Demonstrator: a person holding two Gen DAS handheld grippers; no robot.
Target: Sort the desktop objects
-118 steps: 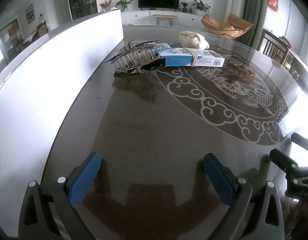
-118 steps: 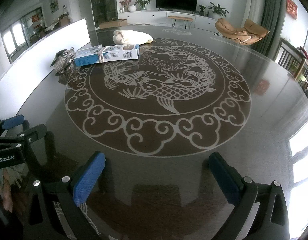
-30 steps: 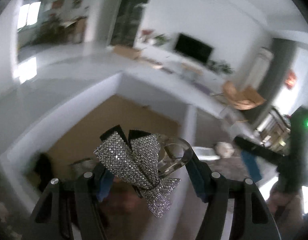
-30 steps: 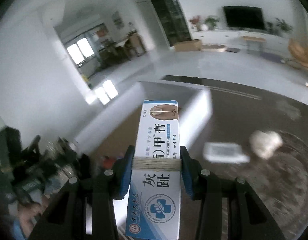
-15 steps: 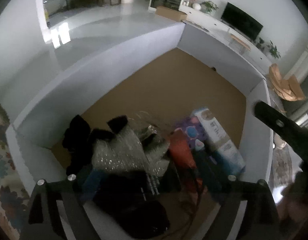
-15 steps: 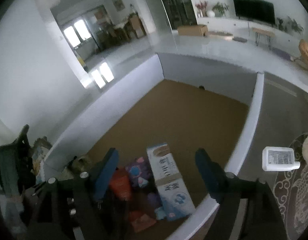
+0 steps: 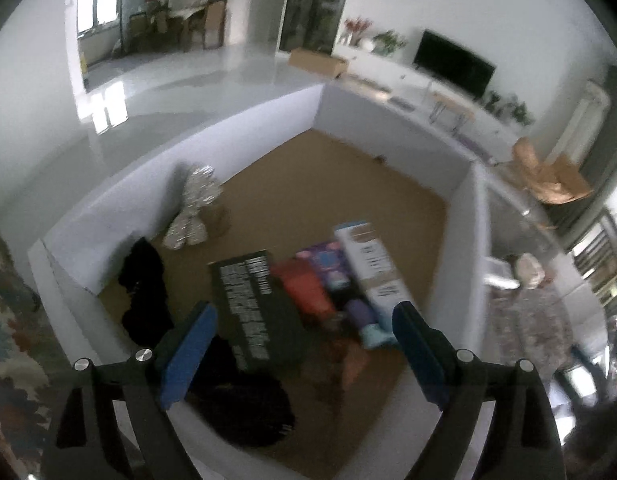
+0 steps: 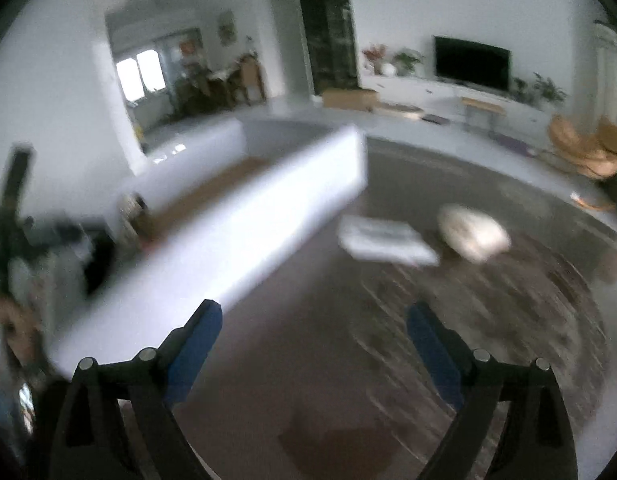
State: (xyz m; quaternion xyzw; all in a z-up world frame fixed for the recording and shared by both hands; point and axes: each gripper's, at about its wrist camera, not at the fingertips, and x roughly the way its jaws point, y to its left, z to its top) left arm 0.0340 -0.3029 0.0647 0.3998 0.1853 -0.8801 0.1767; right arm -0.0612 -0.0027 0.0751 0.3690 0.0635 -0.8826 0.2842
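My left gripper (image 7: 304, 344) is open and empty above a white-walled storage box (image 7: 474, 216) with a brown floor. In the box lie the sparkly silver hair clip (image 7: 192, 212) at the far left, the blue-and-white ointment carton (image 7: 372, 268), a black box with white print (image 7: 248, 300), a red item (image 7: 304, 288) and black items. My right gripper (image 8: 314, 340) is open and empty above the dark patterned table (image 8: 488, 320), beside the box wall (image 8: 244, 232). A white carton (image 8: 384, 240) and a cream cloth lump (image 8: 474, 238) lie on the table ahead, blurred.
The table (image 7: 524, 320) lies right of the box in the left wrist view, with the cream lump (image 7: 528, 270) on it. A patterned rug (image 7: 8, 320) shows at the far left. A TV unit, plants and tan chairs stand in the background.
Both grippers have let go: the hair clip and the ointment carton now lie in the box. My right gripper has swung from over the box to the table. My left has risen slightly.
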